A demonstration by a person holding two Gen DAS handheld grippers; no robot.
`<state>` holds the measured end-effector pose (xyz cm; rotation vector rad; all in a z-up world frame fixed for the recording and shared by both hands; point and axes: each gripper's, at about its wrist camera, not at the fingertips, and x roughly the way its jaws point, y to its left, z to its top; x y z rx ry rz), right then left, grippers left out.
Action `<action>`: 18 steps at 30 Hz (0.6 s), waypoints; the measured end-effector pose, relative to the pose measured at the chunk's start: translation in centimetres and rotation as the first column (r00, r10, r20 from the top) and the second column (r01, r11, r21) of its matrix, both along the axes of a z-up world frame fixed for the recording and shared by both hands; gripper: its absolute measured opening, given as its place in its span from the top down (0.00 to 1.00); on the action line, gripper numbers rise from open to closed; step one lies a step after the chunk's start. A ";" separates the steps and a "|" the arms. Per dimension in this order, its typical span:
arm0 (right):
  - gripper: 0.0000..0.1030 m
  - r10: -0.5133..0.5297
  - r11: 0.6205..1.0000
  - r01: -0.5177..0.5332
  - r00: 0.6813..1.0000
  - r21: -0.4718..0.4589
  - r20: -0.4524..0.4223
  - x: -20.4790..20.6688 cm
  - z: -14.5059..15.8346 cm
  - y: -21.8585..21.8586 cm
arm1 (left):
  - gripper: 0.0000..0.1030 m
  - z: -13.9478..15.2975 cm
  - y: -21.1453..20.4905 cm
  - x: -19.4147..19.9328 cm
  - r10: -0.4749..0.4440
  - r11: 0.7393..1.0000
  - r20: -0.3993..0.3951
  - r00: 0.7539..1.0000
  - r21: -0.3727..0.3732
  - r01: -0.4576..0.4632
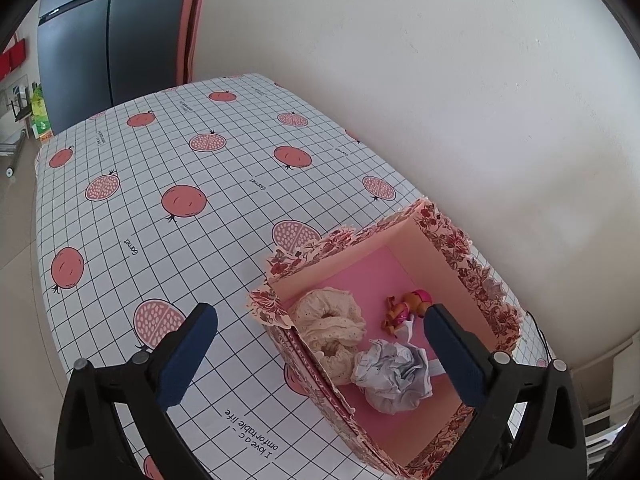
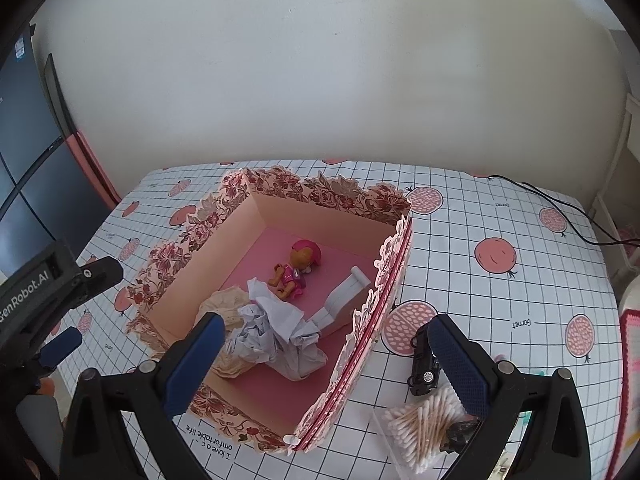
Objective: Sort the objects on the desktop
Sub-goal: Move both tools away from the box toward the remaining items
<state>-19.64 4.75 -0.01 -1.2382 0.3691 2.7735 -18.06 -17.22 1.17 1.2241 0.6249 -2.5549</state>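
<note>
Left gripper (image 1: 320,356) fingers wide, empty, over box (image 1: 436,240), lower centre of left view. Right gripper (image 2: 326,360) fingers wide, empty.

Risks:
- thin scalloped paper box wall (image 2: 372,308) bends or tips if finger clips it
- loose cotton swabs (image 2: 420,420), lower right, likely scatter
- toy car (image 2: 424,364) on wheels may roll off desk (image 2: 520,300)

Inside box: crumpled paper (image 2: 280,340), frilly fabric scrunchie (image 1: 332,320), hard plastic figure (image 2: 296,272).
</note>
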 end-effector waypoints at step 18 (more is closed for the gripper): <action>0.00 -0.060 0.998 0.061 0.998 0.019 -0.016 3.0 3.0 5.0 | 0.00 2.5 3.1 1.9 -0.064 0.998 -0.085 0.994 0.000 0.065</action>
